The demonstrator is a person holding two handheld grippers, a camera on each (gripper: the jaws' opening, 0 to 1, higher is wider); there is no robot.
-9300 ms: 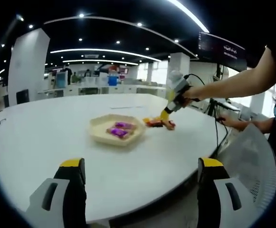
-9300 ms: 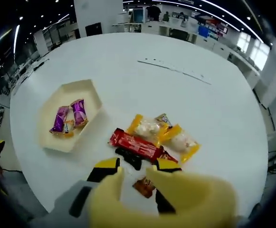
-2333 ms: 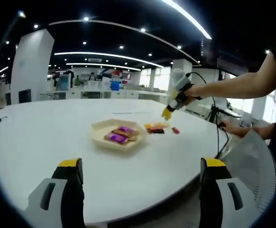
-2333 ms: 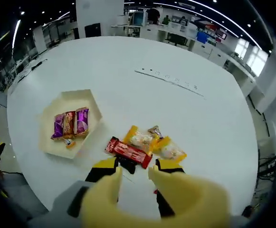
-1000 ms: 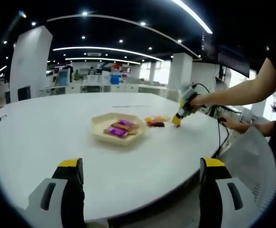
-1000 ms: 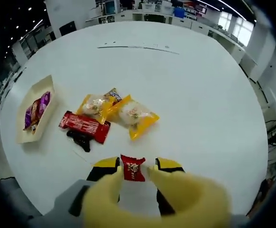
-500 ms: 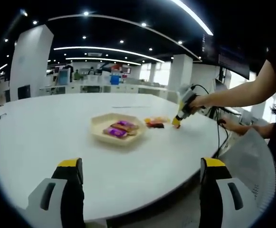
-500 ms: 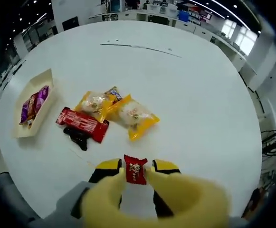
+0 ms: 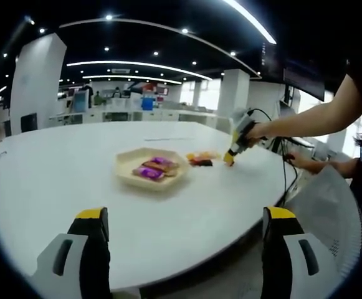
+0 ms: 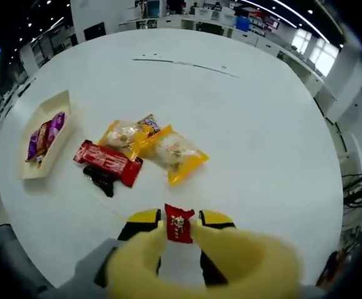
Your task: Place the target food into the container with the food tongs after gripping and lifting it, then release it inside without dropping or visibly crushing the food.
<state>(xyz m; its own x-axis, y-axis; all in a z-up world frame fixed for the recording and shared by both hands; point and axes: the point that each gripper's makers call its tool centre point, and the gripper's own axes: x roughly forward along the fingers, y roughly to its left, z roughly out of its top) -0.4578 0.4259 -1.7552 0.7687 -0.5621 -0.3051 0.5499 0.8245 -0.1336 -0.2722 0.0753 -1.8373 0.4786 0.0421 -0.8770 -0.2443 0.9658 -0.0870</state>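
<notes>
Small red candy [image 10: 179,223] upright between yellow tongs [image 10: 179,232].

Open-plan office: round white table [image 9: 56,187], white column [image 9: 34,84] at ten o'clock, curved ceiling light strips [image 9: 131,65], distant desks [image 9: 137,115].

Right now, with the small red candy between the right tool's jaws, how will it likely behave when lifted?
The small red candy looks tiny, so probably very light. Its glossy wrapper may slip between the right tool's jaws. The crimped wrapper ends would likely flex, not resist.
</notes>
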